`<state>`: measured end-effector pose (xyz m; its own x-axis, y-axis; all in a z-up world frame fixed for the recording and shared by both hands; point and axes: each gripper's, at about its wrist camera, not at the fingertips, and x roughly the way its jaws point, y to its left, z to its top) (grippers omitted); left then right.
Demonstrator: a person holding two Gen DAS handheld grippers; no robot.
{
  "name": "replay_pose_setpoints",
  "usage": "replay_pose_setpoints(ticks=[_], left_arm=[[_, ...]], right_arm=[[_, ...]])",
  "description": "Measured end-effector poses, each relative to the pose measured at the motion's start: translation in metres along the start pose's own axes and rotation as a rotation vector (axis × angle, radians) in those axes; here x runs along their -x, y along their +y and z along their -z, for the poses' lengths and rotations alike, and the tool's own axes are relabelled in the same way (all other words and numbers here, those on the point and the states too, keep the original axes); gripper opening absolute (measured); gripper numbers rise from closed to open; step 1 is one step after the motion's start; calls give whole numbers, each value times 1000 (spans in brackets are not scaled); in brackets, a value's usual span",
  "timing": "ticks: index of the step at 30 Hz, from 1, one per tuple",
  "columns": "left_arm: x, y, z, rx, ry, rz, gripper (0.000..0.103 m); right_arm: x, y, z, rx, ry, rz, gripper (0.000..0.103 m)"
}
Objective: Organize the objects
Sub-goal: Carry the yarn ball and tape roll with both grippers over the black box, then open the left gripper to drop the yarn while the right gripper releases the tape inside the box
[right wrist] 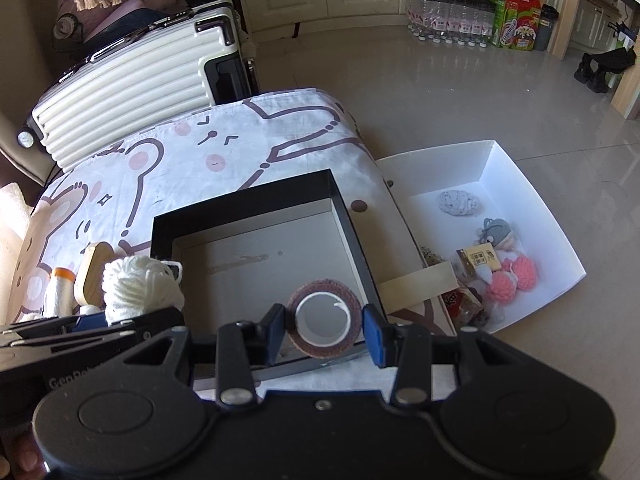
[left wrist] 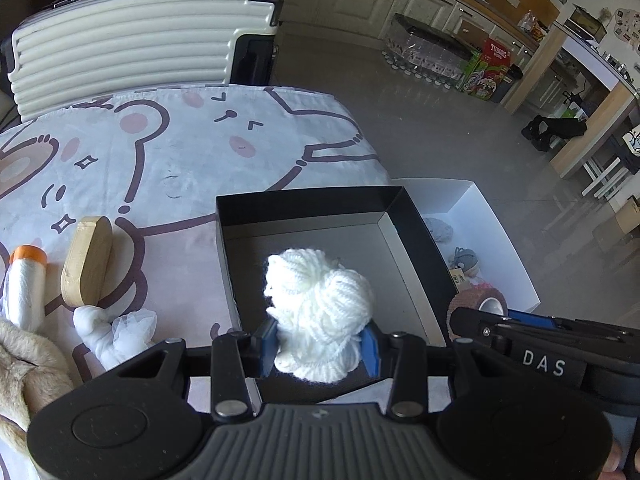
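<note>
My left gripper point(left wrist: 320, 346) is shut on a white ball of yarn point(left wrist: 320, 308) and holds it over the near part of the black box point(left wrist: 304, 208). My right gripper point(right wrist: 325, 330) is shut on a brown roll of tape point(right wrist: 324, 320) above the near right part of the same black box point(right wrist: 240, 208). The yarn also shows in the right wrist view point(right wrist: 140, 288), and the tape in the left wrist view point(left wrist: 478, 300). The box holds nothing else that I can see.
On the bear-print cloth point(left wrist: 160, 152) left of the box lie a wooden block point(left wrist: 88, 266), an orange-capped white roll point(left wrist: 26, 284) and a white cloth figure point(left wrist: 112, 330). A white tray point(right wrist: 552, 216) with small toys sits on the floor at right. A white suitcase point(left wrist: 132, 36) stands behind.
</note>
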<state>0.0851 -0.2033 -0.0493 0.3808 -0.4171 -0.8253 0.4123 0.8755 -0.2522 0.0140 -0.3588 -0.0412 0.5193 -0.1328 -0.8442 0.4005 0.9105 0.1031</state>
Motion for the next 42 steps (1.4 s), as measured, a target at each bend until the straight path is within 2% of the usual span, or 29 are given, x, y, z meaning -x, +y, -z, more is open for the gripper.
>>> replay_pose_setpoints(ticks=[5,19,29,35,37,39,42], left_arm=[[-14,2,-1,-14,33,10,43],[-47,2,8,-79,171,-24,43],[-36,-2,7,-132,139,-27,54],[-31,-11,6,-228,121,-51,57],[-26,-15,6,-279,106,-71,64],[-22,-17,6,-328,86,-102,65],[-17,-15,6,-340,83,-103,65]], right_arm=[[-10,-1,-3,-23,5,-11,43],[-38,-1,-5,-29,57,11,43],[-52,11,-6,-27,86,-13,43],[-55,18,-8,-16,101,-17,43],[-57,19,-9,-14,110,-13,43],[-60,19,-8,-9,120,-10,43],[-64,22,-7,-7,137,-12,43]])
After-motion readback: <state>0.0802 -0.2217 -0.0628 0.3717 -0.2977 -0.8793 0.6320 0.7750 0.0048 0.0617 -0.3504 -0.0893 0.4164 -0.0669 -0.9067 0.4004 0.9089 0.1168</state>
